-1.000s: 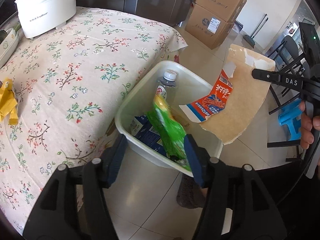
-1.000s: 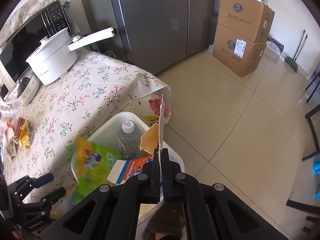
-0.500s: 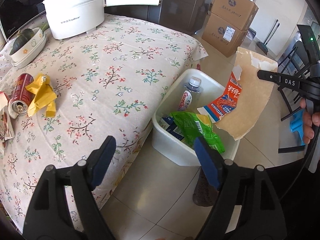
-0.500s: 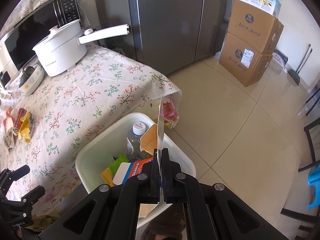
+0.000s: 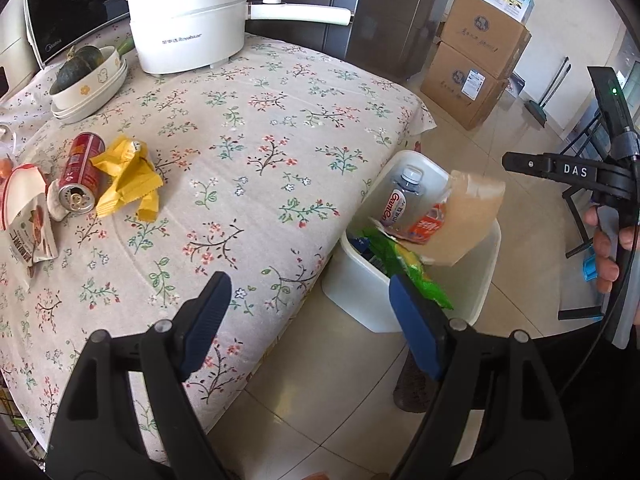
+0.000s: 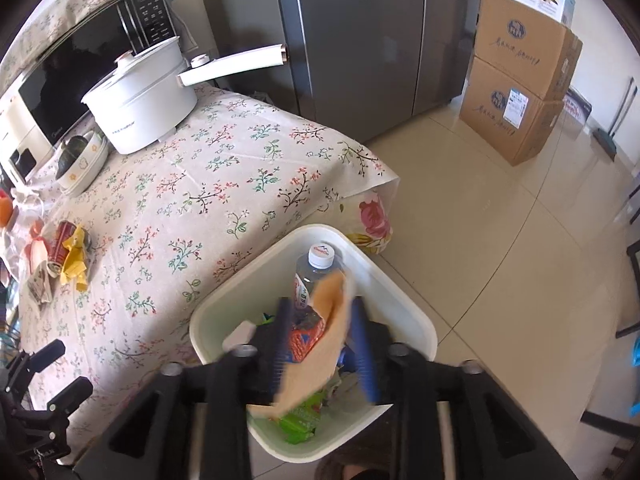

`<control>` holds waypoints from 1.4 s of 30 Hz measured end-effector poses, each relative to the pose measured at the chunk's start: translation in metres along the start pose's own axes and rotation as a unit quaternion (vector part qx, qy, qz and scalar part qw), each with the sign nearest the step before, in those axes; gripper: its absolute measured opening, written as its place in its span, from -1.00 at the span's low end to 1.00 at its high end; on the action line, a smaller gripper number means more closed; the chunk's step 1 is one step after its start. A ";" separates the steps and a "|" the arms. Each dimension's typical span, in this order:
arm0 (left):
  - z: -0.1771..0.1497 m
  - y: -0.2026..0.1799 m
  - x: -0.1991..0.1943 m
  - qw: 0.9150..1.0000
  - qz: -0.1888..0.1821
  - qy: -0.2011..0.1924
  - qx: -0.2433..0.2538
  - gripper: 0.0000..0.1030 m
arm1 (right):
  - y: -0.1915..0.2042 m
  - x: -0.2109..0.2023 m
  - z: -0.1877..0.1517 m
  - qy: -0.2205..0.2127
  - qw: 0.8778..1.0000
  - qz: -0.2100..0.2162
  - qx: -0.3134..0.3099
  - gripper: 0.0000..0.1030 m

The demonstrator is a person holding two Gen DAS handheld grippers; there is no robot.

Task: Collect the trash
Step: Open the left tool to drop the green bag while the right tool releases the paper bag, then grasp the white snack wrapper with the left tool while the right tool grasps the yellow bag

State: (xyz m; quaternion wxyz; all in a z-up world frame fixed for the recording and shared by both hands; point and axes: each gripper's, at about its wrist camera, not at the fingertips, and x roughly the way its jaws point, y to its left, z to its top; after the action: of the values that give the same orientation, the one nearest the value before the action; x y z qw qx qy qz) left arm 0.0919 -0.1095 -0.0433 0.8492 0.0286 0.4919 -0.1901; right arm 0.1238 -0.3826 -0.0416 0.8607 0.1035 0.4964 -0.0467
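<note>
Standing on the floor at the surface's (image 5: pixel 256 128) corner: white bin (image 6: pixel 404 312) holding a water bottle (image 6: pixel 316 268), green wrapper (image 5: pixel 416 276) and torn carton (image 6: pixel 320 344). Right tool (image 6: pixel 322 344): jaws just opening, carton loose between them over the bin. Left tool (image 5: pixel 308 324): jaws wide apart, empty; red can (image 5: pixel 80 178) and yellow wrapper (image 5: pixel 128 176) near the surface's left edge.

Plenty of bare counter (image 5: pixel 260 152) through the middle, nothing in the way there. Clutter sits at 9 o'clock: a red can (image 5: pixel 79 178), a yellow wrapper (image 5: pixel 128 178) touching it and a snack packet (image 5: pixel 30 220). The white pot (image 5: pixel 188 24) and its long handle block 12 o'clock. The bin (image 5: pixel 476 280) at 3 o'clock is crowded, a brown cardboard piece (image 5: pixel 464 220) filling its mouth.
</note>
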 end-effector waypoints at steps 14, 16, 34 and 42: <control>-0.005 0.047 -0.025 0.998 0.036 -0.019 -0.046 0.65 | 0.044 -0.007 0.005 0.001 0.999 0.025 -0.034 0.36; -0.005 0.061 -0.030 0.997 0.047 -0.024 -0.059 0.66 | 0.054 -0.006 0.007 0.002 0.999 0.029 -0.043 0.38; -0.019 0.238 -0.058 0.963 0.149 -0.051 -0.219 0.66 | 0.171 0.013 0.025 0.014 0.991 0.055 -0.121 0.54; -0.033 0.289 -0.033 0.958 0.126 -0.052 -0.253 0.62 | 0.230 0.041 0.022 0.042 0.986 0.064 -0.151 0.55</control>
State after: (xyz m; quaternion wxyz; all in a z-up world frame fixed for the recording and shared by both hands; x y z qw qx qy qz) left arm 0.1518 0.1757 -0.0727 0.8702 -0.1349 0.4714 0.0481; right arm 0.2053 -0.1630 -0.0356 0.8458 0.0058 0.5260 0.0885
